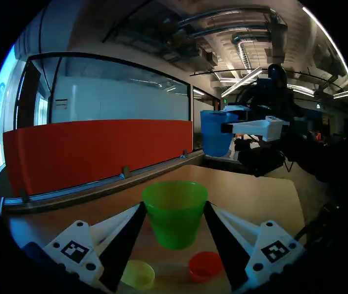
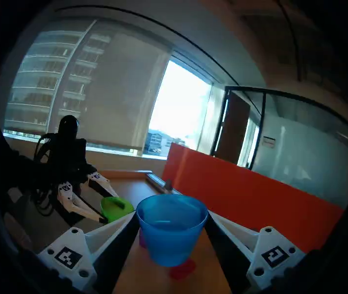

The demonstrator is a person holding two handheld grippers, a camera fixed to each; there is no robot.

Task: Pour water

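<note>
We are gripping the green cup (image 1: 175, 223) with the left tool (image 1: 174, 206) and the water-filled blue cup (image 2: 172, 237) with the right tool (image 2: 172, 215).

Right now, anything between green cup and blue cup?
Left gripper view: bare tabletop between green cup and blue cup. Right gripper view: a small purple thing peeks out beside the blue cup.

A yellow cup (image 1: 139, 274) and a red cup (image 1: 205, 266) sit on the table (image 1: 262, 196) below the left gripper (image 1: 174, 205). An orange partition (image 1: 95, 147) stands to its left.

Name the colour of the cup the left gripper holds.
The cup is green; clearest in the left gripper view.
</note>
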